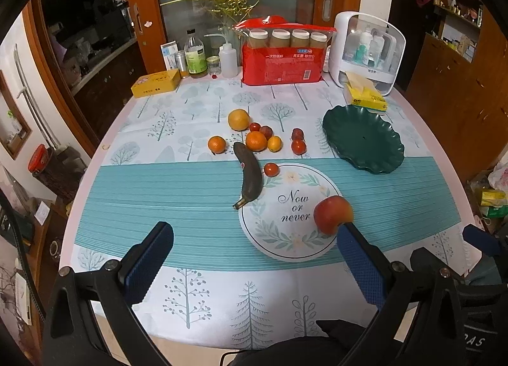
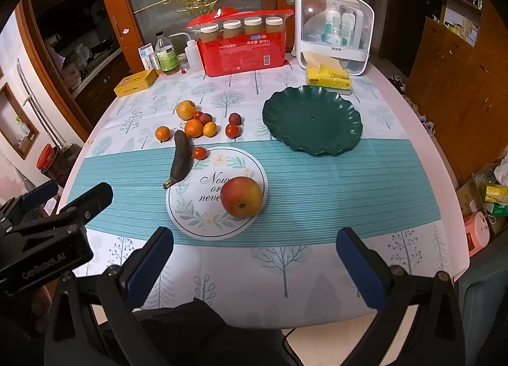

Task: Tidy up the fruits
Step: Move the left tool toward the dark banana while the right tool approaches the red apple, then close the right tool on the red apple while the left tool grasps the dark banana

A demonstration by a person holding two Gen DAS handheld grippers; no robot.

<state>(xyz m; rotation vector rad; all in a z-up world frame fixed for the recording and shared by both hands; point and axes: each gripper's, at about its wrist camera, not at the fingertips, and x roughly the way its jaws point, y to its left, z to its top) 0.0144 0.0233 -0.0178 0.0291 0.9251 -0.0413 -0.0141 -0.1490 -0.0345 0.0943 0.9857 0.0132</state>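
Note:
A red-yellow apple point(image 2: 242, 196) rests on the round printed patch of the tablecloth, just ahead of my right gripper point(image 2: 254, 239), which is open and holds nothing. My left gripper point(image 1: 254, 232) is open too, low over the near side of the table, with the apple point(image 1: 331, 213) past its right finger. A dark overripe banana point(image 2: 180, 158) lies left of the apple. Behind it sit several oranges point(image 2: 193, 128) and small red fruits point(image 2: 231, 130). An empty dark green scalloped plate point(image 2: 312, 120) stands at the right.
Along the far edge stand a red pack of paper cups point(image 2: 243, 48), bottles point(image 2: 166, 55), a yellow tin point(image 2: 135, 82), a yellow tissue pack point(image 2: 328, 77) and a white storage case point(image 2: 335, 29). The table's right edge drops to a floor with boxes point(image 2: 489, 204).

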